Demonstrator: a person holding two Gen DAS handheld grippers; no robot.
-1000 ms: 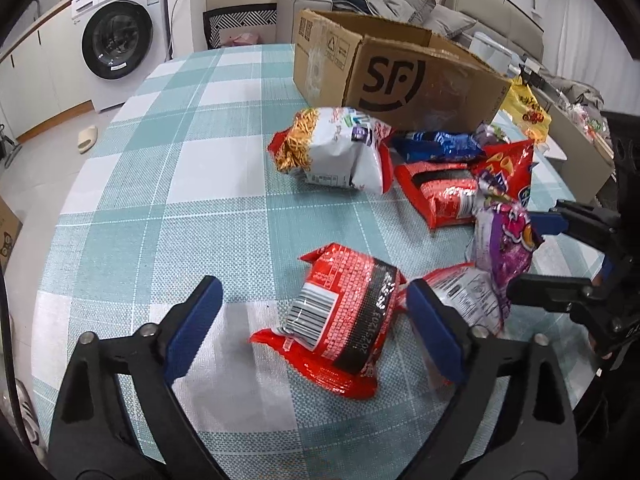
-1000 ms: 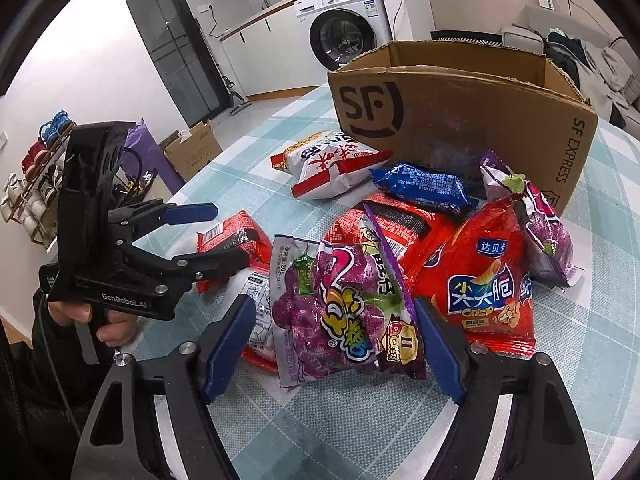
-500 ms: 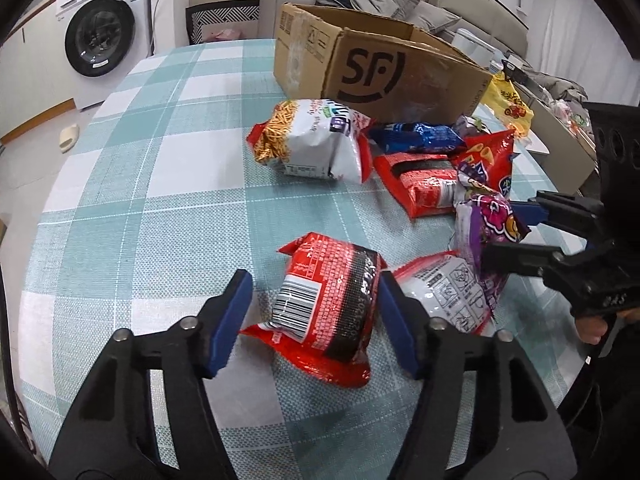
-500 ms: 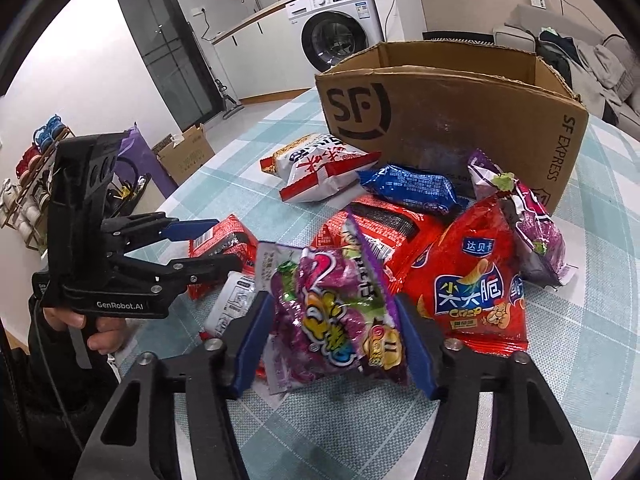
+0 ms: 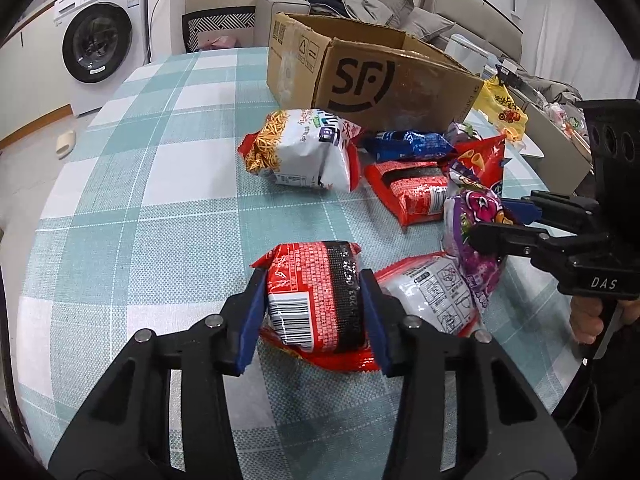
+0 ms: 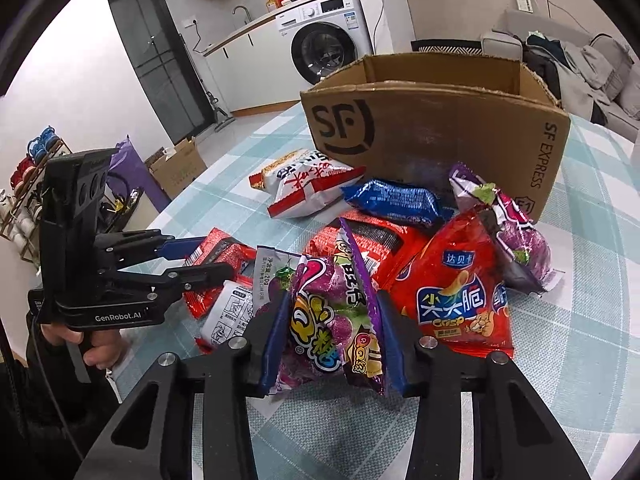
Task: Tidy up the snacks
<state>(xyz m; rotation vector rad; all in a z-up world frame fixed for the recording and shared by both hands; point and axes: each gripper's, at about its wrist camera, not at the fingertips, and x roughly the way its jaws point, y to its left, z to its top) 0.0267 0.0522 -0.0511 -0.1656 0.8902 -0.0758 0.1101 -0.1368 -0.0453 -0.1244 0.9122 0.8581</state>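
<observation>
My left gripper [image 5: 314, 312] is shut on a red and black noodle packet [image 5: 316, 300] on the checked tablecloth. My right gripper [image 6: 332, 344] is shut on a purple grape candy bag [image 6: 332, 320], squeezed and lifted a little; it also shows in the left wrist view [image 5: 474, 236]. An open SF cardboard box [image 6: 440, 136] stands behind the snack pile. Loose snacks lie before it: a white and red bag [image 5: 304, 152], a blue packet [image 6: 394, 200], a red crisp bag [image 6: 456, 292], another purple bag [image 6: 516, 232] and a red packet [image 5: 416, 196].
A white and red packet [image 5: 432, 292] lies between the two grippers. The teal checked table [image 5: 140, 200] stretches to the left. A washing machine [image 5: 100, 44] and a sofa [image 5: 400, 12] stand beyond the table. A yellow bag [image 5: 502, 106] lies right of the box.
Both grippers went from wide open to shut: the left closed on the red and black noodle packet, the right on the purple candy bag, which now stands crumpled between the pads.
</observation>
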